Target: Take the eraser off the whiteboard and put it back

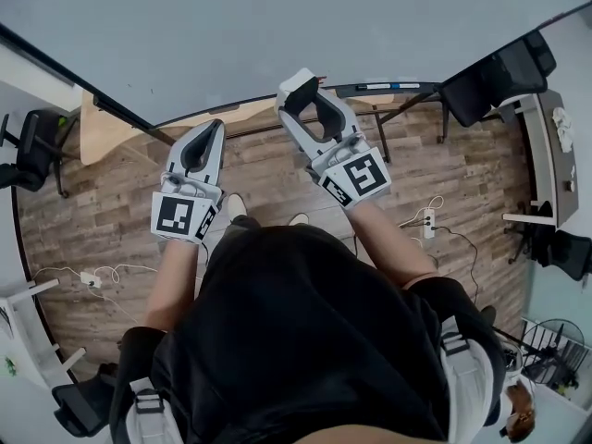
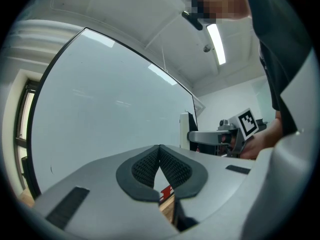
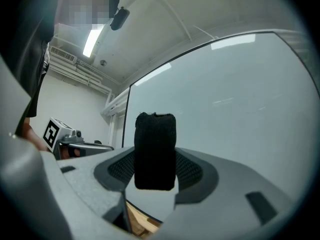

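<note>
The whiteboard (image 1: 277, 26) fills the top of the head view and stands close ahead in both gripper views (image 2: 110, 99) (image 3: 240, 94). My right gripper (image 1: 302, 98) (image 3: 155, 176) is shut on the eraser (image 3: 155, 151), an upright block whose black felt face shows; from above its white back (image 1: 296, 83) sits at the jaw tips, just short of the board. My left gripper (image 1: 211, 133) (image 2: 160, 150) is shut with its pads together and nothing between them, level and to the left of the right one. The eraser (image 2: 186, 129) also shows sideways in the left gripper view.
A narrow ledge (image 1: 379, 87) runs along the board's lower edge. A wooden desk (image 1: 97, 132) and a black chair (image 1: 32, 146) stand at the left, another chair (image 1: 499, 77) and a table (image 1: 546, 155) at the right. Cables (image 1: 425, 220) lie on the plank floor.
</note>
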### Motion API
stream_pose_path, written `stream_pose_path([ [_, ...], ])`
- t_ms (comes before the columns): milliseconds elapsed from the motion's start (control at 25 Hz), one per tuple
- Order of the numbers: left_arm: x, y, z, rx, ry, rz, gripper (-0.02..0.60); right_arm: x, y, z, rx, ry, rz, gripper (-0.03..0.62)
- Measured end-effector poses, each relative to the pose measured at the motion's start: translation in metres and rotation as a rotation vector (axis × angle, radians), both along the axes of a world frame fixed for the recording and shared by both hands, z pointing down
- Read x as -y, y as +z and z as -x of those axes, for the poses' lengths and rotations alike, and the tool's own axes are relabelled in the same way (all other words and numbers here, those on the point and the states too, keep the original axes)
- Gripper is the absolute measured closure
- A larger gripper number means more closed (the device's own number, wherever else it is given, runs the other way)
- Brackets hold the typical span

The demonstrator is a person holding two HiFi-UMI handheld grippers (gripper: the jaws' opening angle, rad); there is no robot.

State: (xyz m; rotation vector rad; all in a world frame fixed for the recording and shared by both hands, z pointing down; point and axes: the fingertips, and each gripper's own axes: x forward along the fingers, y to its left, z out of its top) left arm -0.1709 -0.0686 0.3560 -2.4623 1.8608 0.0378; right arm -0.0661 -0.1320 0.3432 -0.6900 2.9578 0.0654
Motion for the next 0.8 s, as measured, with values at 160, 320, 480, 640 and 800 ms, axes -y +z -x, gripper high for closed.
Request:
stream_pose_path([
  [160,0.008,-0.005,-0.022,0.003,0.031,-0.013,0.586,0.006,0.0,-0.022,-0.008,0.044,-0.02,0.368],
  [320,0.017,-0.007,-0.049,0.002,0.059,-0.02,0.586,0.016,0.005,-0.053,-0.015,0.095,-0.013,0.368],
  [480,0.021,-0.004,-0.078,0.009,0.084,-0.018,0.586,0.021,0.01,-0.086,-0.004,0.141,-0.003,0.368],
  [640,0.029,0.01,-0.106,0.015,0.098,-0.001,0.586,0.029,0.015,-0.116,0.002,0.179,-0.002,0.368],
  [800,0.041,0.019,-0.132,0.005,0.113,0.001,0.586,0.04,0.021,-0.142,0.014,0.22,0.001,0.368],
])
